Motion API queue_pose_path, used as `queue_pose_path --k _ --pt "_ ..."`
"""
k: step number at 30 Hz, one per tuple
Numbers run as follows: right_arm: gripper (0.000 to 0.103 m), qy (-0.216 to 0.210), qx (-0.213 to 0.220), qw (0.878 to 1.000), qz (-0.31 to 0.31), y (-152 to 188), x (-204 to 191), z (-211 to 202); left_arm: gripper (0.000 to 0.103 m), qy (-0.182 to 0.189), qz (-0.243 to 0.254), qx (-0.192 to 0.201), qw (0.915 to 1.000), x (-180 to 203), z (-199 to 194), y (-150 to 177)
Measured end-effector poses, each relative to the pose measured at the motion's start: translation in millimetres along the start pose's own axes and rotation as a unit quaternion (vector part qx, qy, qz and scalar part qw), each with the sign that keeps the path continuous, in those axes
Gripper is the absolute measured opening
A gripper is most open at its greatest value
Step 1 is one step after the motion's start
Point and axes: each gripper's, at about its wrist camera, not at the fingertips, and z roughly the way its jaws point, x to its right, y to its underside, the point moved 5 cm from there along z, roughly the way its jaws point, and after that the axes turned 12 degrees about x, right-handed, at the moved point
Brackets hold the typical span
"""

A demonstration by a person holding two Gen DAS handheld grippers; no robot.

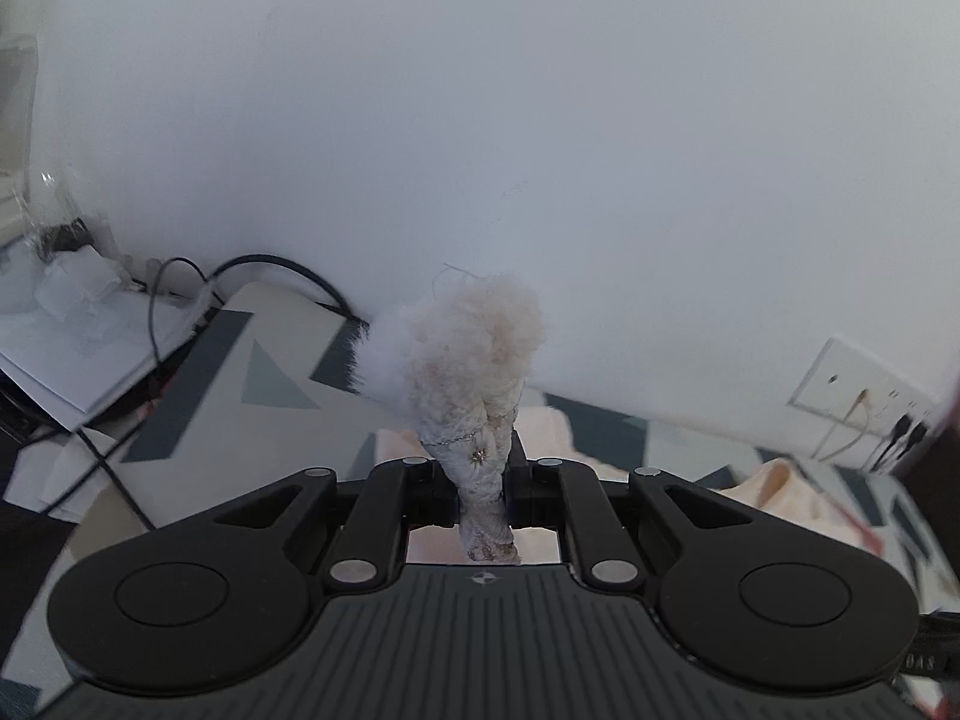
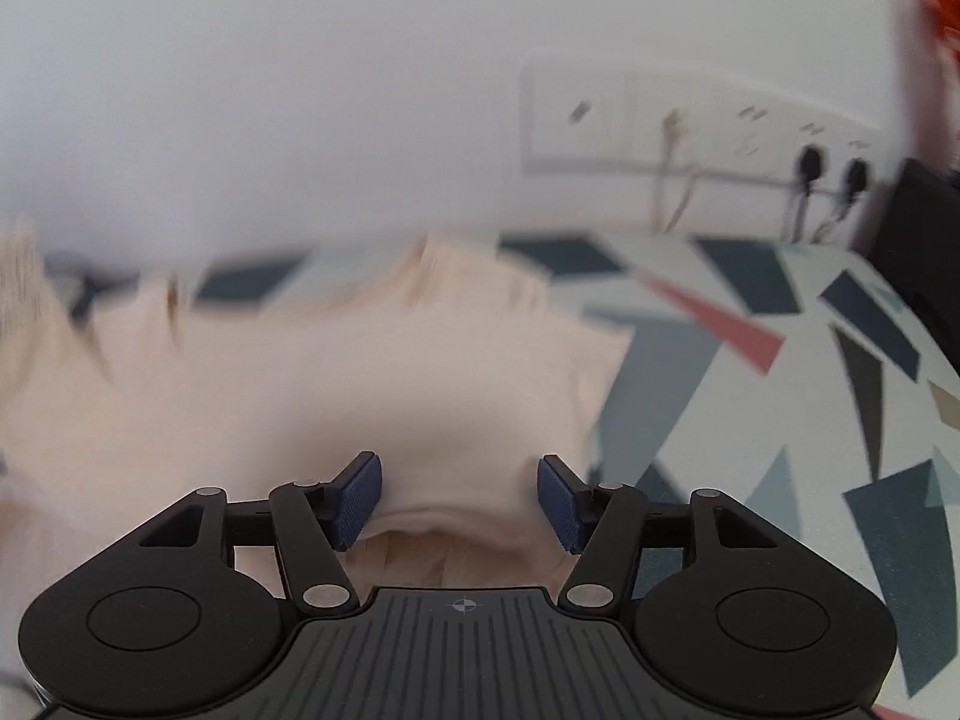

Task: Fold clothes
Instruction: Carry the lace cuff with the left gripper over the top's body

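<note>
My left gripper [image 1: 480, 495] has its fingers pinched tight on a bunched piece of the garment [image 1: 474, 372]; the cloth squeezes up between them as a narrow stem with a little beaded trim, then bursts into a fluffy white and cream tuft above; I judge I am gripping a furred cuff or hem so that I can lift that end and carry it over for a fold. My right gripper [image 2: 459, 498] is the opposite case; its fingers [image 2: 358, 498] stand wide apart with their blue pads facing each other, and nothing is caught between them; the pale peach body of the garment lies just ahead and under the gap, with a soft crease or edge right at the mouth, so I read this as lining up for a second grip, not yet made. The right view is smeared, so I cannot tell exactly which edge that is. Beyond the fingers, the rest of the garment spreads over the table [image 2: 780, 360], which wears a cover of dark blue, grey and red shapes on white; the cloth lies loose and rumpled, so the folding looks barely begun. Behind it is a white wall with a socket panel [image 2: 690, 120] and plugged cables; off to the left sit papers [image 1: 78, 336] and a black cable [image 1: 180, 276].
</note>
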Motion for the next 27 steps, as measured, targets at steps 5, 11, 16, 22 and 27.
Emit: queue_pose_path --k 5,11,16,22,27 --pt "0.054 0.012 0.014 0.993 -0.114 2 -21 -7 0.012 -0.016 0.017 0.007 0.9997 -6 0 5" --pt "0.063 -0.002 0.052 0.995 -0.085 -12 -31 -13 0.013 -0.008 0.036 0.094 0.9949 3 -27 -10" --pt "0.062 0.006 0.034 0.995 -0.09 7 -35 2 0.013 -0.042 0.043 -0.008 0.9982 -14 7 22" --pt "0.062 0.011 0.033 0.996 -0.085 4 -37 0 0.027 -0.061 0.088 -0.024 0.994 -18 8 31" --pt "0.062 0.006 0.028 0.998 -0.064 6 -34 3 0.017 -0.055 0.114 -0.019 0.9918 -11 7 28"
